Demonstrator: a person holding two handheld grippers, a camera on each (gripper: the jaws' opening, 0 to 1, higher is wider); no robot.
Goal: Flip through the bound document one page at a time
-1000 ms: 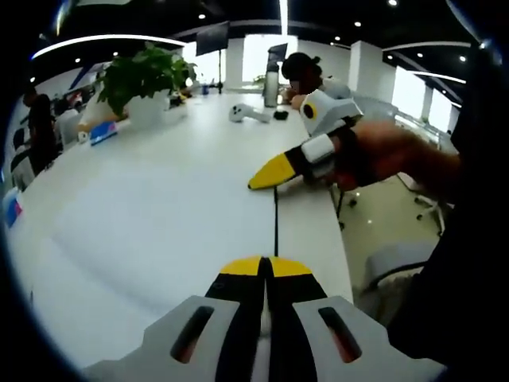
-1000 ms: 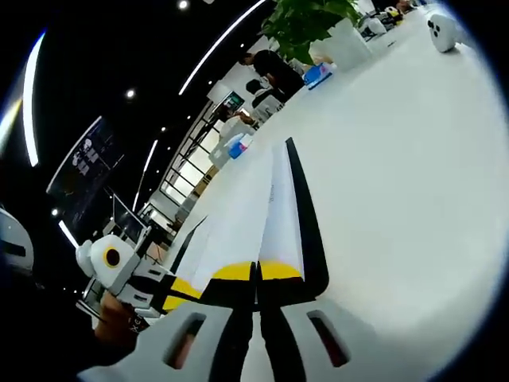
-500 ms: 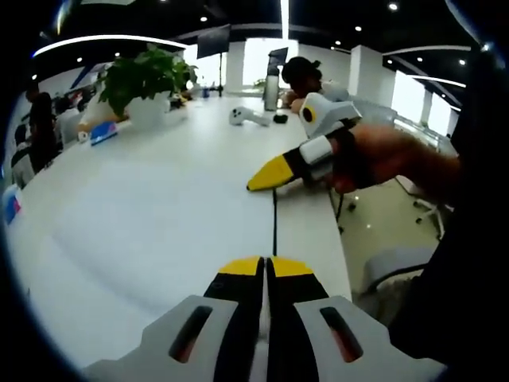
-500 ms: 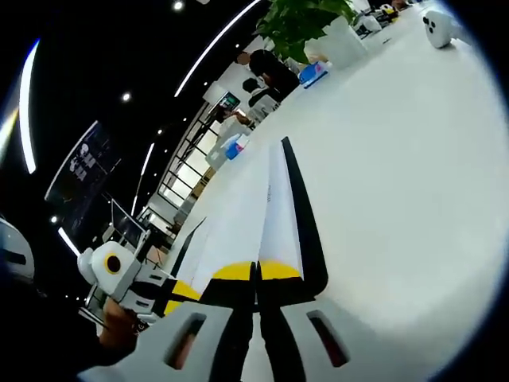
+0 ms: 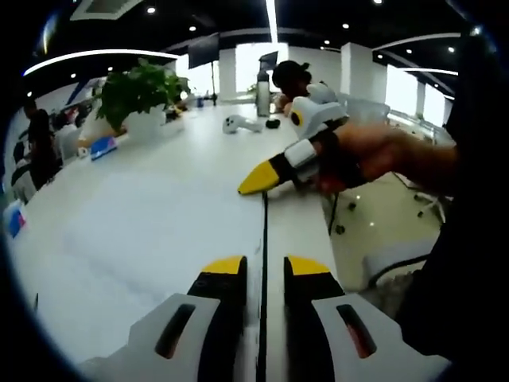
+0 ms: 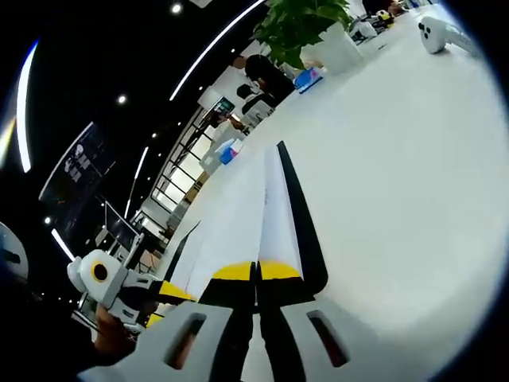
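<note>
Down on the white table (image 5: 119, 215) the document (image 6: 270, 207) lies flat; right gripper (image 6: 256, 272) stays pinched on a page edge; left gripper (image 5: 264, 266) has just sprung open, so that page looks released, next flip due.

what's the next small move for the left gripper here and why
Probably ease the left gripper forward and shut it on the page edge. Its jaws stand open astride that thin edge, while the right gripper is shut on the raised page over the white table.
</note>
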